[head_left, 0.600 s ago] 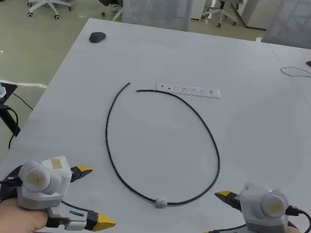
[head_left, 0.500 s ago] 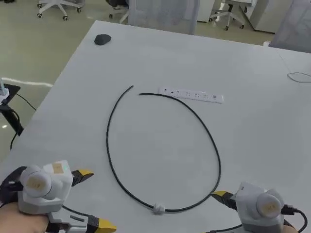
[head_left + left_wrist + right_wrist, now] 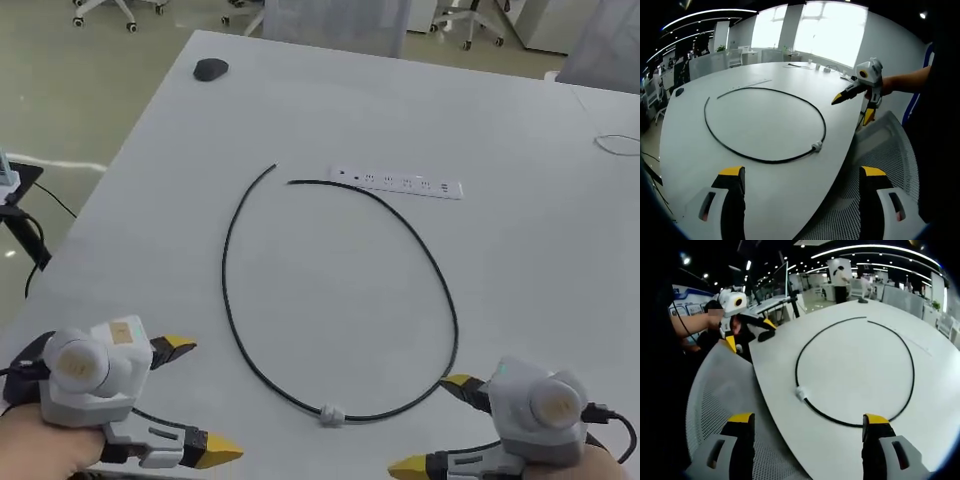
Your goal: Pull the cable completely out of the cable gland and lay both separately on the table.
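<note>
The cable gland (image 3: 331,413), small and pale, is seen threaded on the black cable (image 3: 224,280), at the near point of the wide oval loop in which the cable is laid. Both are lying flat on the white table (image 3: 330,110), close to its near edge. The two cable ends are found at the far side of the loop, near each other but apart; one end is placed just beside the left end of a white power strip (image 3: 397,184).

The gland is flanked by the two grippers and touched by neither. The left gripper (image 3: 215,398) is held at the near left edge of the table, its yellow-tipped jaws spread wide with nothing between them. The right gripper (image 3: 420,424) is held at the near right, its jaws likewise spread wide and empty.

The table surface is matte and plain. A dark mouse (image 3: 210,69) is set near the far left corner, and a thin light wire (image 3: 618,143) is seen at the far right edge. Beyond the table a glossy pale floor (image 3: 90,90) and office chairs (image 3: 100,10) are shown. In the left gripper view a grey mesh chair seat (image 3: 880,150) is seen beside the table edge and bright windows (image 3: 830,30) behind it.
</note>
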Demonstrator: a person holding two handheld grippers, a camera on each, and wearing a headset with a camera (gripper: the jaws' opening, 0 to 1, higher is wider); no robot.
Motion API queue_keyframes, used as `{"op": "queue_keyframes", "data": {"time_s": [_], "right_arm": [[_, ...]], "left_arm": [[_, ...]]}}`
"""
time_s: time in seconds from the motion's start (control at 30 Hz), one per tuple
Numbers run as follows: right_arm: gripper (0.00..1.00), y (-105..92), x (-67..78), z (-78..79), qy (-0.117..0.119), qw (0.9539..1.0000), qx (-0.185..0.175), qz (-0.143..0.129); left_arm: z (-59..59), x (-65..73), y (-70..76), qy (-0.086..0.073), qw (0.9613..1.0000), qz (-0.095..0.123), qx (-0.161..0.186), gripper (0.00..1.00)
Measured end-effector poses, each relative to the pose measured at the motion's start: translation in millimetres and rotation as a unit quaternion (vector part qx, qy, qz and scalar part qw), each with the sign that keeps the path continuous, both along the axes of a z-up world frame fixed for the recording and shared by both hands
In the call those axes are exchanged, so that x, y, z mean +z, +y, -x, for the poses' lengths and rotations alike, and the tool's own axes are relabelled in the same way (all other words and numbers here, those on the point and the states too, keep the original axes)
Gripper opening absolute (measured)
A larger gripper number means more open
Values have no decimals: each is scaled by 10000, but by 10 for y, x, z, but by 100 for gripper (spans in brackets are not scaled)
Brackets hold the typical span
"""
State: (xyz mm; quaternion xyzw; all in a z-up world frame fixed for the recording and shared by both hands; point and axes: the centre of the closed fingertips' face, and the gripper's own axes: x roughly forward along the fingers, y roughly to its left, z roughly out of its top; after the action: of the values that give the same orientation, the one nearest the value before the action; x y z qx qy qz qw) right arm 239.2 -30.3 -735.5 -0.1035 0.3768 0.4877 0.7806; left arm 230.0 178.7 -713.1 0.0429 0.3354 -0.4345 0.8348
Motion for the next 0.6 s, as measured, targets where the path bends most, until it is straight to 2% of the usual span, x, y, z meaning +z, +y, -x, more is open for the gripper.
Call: {"op": "queue_keyframes", "data": {"time_s": [0.03, 0.07, 0.17, 0.3, 0.4, 0.47, 0.53, 0.6], "right_arm": [[89, 11, 2, 5, 12, 10000, 26, 2], [89, 27, 4, 11, 17, 10000, 67, 13], [88, 76, -3, -8, -53, 9996, 250, 125], [86, 151, -8, -77, -94, 9993, 334, 155], [82, 221, -73, -111, -3, 9985, 464, 301], [80, 287, -78, -128, -91, 9976, 609, 312], [76, 347, -82, -135, -1, 9974, 656, 312], [74, 389, -93, -146, -15, 9969, 716, 331]], "left_arm": [[-1, -9, 2, -17, 10000, -37, -14, 95], [-20, -13, 21, -154, 9997, -162, -35, 96], [5, -19, 21, -69, 9999, -89, 25, 96], [32, -46, 30, 5, 9999, -120, 34, 97], [38, -68, 27, 16, 9999, -119, 16, 97], [28, -79, 23, 19, 9999, -120, 33, 97], [19, -100, 24, 37, 9999, -115, 46, 96], [14, -112, 21, 48, 9999, -113, 51, 96]]}}
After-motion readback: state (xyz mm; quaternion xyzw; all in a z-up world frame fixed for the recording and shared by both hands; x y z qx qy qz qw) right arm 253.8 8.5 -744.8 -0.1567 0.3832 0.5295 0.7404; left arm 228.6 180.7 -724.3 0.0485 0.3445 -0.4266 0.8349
